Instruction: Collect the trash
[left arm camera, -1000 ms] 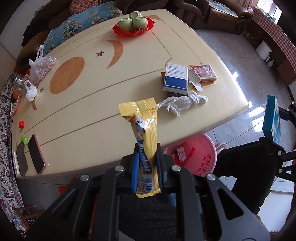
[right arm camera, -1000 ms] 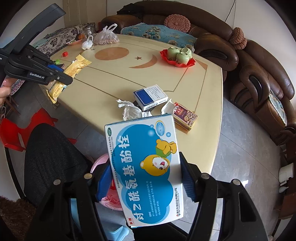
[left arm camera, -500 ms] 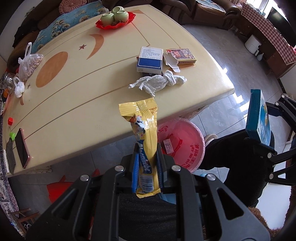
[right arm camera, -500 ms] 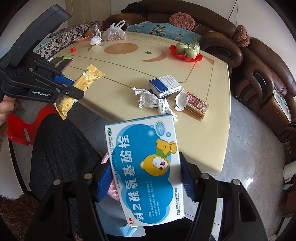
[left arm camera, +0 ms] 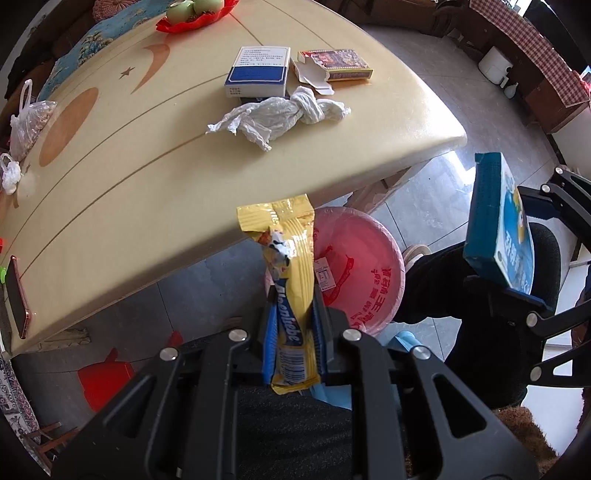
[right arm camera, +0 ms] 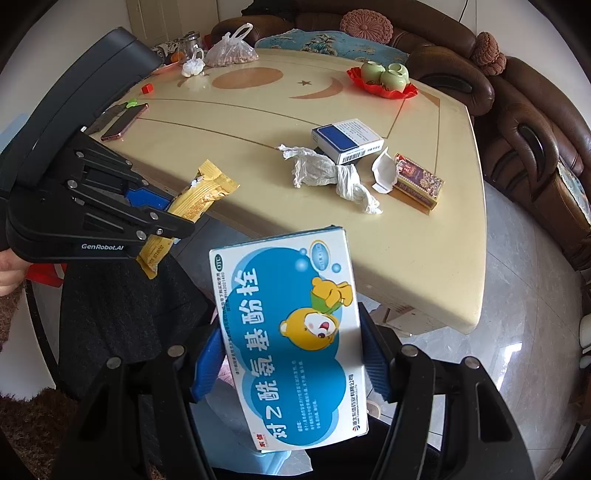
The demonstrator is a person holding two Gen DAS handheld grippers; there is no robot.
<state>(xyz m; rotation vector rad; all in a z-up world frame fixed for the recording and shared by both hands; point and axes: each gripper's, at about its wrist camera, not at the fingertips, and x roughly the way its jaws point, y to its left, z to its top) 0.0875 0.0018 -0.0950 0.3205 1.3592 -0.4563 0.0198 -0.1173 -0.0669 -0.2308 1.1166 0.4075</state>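
L gripper (left arm camera: 293, 325) gripping yellow wrapper (left arm camera: 291, 266); R gripper (right arm camera: 291, 354) clamping blue medicine box (right arm camera: 291, 332) — both hovering near pink bin (left arm camera: 364, 280).
2 items pending drop; crumpled tissue (left arm camera: 280, 114), 2 boxes (left arm camera: 258, 70) remaining on table (left arm camera: 147, 177).

Three boxes (right arm camera: 289, 334) (right arm camera: 346, 140) (right arm camera: 419, 181) (one held), one yellow wrapper (left arm camera: 291, 291), one crumpled tissue (left arm camera: 280, 116), one pink bin (left arm camera: 365, 280), two cups (right arm camera: 384, 74)

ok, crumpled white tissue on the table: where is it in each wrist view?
Left wrist: crumpled white tissue lies upper centre, on the table just in front of the blue-and-white box.
Right wrist: the tissue lies centre right, again beside that box, near the table's front edge.
Shared landmark: the red tray of green cups at the far end.
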